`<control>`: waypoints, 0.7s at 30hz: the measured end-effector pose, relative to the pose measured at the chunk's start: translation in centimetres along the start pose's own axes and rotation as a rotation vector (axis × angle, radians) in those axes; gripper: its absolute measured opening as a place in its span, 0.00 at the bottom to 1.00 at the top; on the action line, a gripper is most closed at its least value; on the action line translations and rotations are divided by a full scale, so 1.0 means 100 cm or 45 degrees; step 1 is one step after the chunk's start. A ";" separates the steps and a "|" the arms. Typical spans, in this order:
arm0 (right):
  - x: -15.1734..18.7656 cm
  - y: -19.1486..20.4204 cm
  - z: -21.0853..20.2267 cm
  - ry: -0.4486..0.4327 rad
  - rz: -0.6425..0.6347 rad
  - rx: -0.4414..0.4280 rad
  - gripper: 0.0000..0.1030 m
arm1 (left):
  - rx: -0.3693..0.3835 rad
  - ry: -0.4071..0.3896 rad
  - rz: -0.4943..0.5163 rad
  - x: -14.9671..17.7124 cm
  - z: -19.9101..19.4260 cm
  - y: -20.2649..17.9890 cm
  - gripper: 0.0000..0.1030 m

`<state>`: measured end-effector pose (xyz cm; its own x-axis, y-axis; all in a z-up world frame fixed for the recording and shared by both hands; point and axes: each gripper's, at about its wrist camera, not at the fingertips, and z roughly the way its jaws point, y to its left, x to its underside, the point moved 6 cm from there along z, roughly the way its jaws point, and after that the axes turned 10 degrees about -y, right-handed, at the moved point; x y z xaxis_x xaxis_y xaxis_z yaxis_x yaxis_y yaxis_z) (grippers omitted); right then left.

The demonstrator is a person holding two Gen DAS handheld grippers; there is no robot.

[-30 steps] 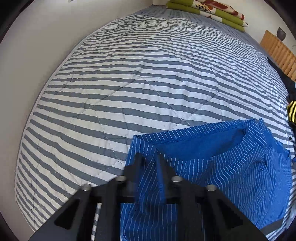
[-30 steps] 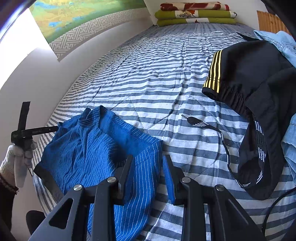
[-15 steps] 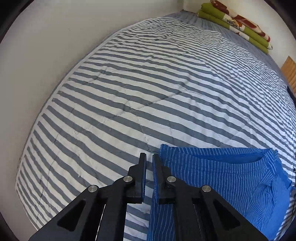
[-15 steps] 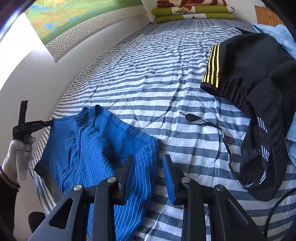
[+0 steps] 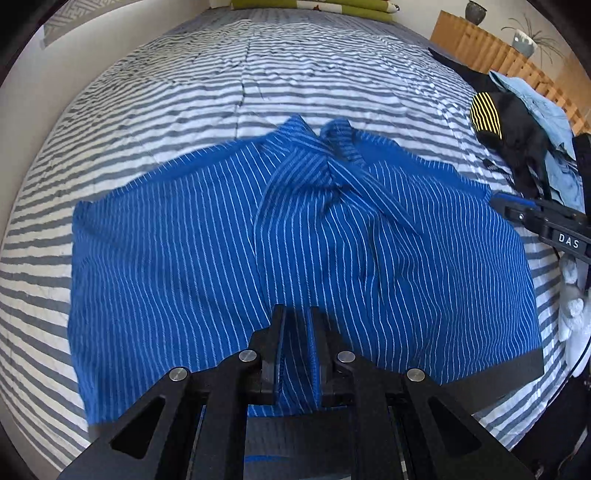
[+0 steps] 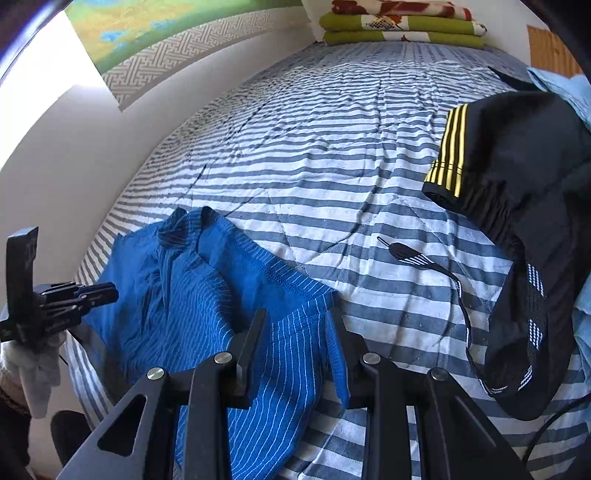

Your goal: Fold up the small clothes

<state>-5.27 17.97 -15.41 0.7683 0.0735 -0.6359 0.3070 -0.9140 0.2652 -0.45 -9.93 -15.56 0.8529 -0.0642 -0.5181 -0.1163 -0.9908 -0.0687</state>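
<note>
Right now the blue striped shorts (image 5: 207, 251) lie spread on the gray-and-white striped bed (image 5: 258, 74), close to its near edge. In the right wrist view they sit twd the near-left corner, by the wall. The waistband runs along the near edge, leg openings point up the bed, and a rumpled ridge runs down the middle.

L gripper (image 5: 295, 314) points down over the waistband, about mid-width. Its jaws have just been opening and now stand only a narrow slit apart. Blue cloth shows in that slit, but I can't tell if the pads pinch it or just hang above it. From the right wrist view the same gripper (image 6: 110, 293) sits at the shorts' left edge, held by a hand in a white glove (image 6: 33, 365).

R gripper (image 6: 295, 314) has its jaws part-way apart with a bunched corner of the shorts filling the gap; cloth wraps over the right finger (image 6: 338, 354), so it has hold of that corner. In the left wrist view its tip (image 5: 496, 201) meets the shorts' far-right corner.

Other stuff: a black garment w/ yellow stripes (image 6: 517, 147) on the bed's right side, its cord (image 6: 417, 258) trailing onto the quilt, well apart from the shorts. A light-blue garment (image 5: 535, 99) lies beside it. Folded blankets (image 6: 399, 26) are stacked at the bed's far edge.
</note>
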 end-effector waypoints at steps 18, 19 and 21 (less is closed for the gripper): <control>-0.017 -0.058 -0.022 -0.047 0.216 0.131 0.06 | 0.070 -0.059 -0.045 0.008 -0.002 0.007 0.11; -0.016 -0.057 -0.022 -0.052 0.242 0.111 0.08 | 0.066 -0.057 -0.039 0.008 -0.002 0.006 0.11; -0.018 -0.047 -0.018 -0.056 0.259 0.015 0.08 | 0.062 -0.056 -0.028 0.008 -0.001 0.005 0.11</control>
<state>-7.05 22.90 -14.19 0.7885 -0.1304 -0.6010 0.1413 -0.9127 0.3834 0.21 -10.54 -15.89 0.8325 -0.0358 -0.5528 -0.1229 -0.9850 -0.1212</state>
